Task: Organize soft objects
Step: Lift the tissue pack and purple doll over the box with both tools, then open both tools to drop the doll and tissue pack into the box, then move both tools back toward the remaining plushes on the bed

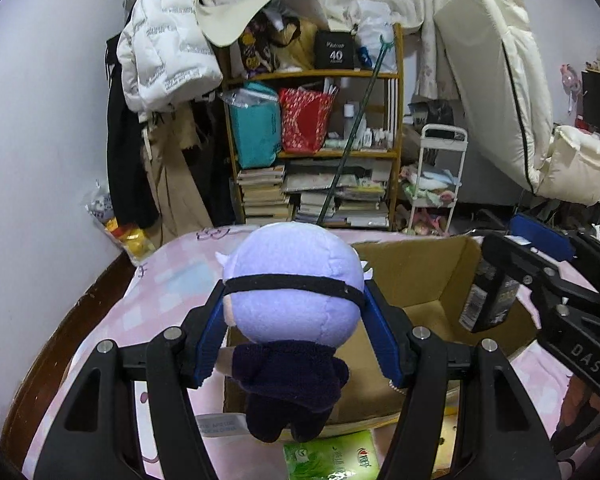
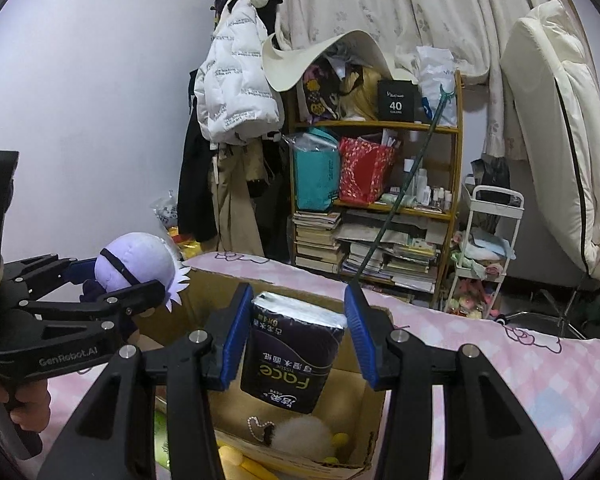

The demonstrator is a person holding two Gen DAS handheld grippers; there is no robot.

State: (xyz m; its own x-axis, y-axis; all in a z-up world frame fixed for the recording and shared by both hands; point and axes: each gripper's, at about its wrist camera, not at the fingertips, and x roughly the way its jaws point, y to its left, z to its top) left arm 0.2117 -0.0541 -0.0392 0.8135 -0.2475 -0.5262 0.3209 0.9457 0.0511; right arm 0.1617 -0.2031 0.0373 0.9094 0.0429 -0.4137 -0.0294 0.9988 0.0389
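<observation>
My left gripper [image 1: 294, 304] is shut on the head of a plush doll [image 1: 292, 280] with a pale purple head, black band and dark body, held above the near-left corner of an open cardboard box [image 1: 428, 276]. It also shows in the right wrist view [image 2: 134, 260]. My right gripper [image 2: 296, 320] is shut on a black tissue pack [image 2: 292, 352], held over the box [image 2: 364, 400]. The pack also shows in the left wrist view [image 1: 490, 300]. Inside the box lie a white fluffy item [image 2: 300, 436] and a yellow piece [image 2: 340, 438].
The box sits on a bed with a pink checked cover [image 2: 520, 356]. A green tissue pack [image 1: 332, 458] lies near the box. Beyond the bed stand a cluttered wooden shelf [image 1: 316, 152], hanging coats [image 1: 164, 60], a white trolley [image 1: 436, 176] and a leaning mattress [image 1: 496, 64].
</observation>
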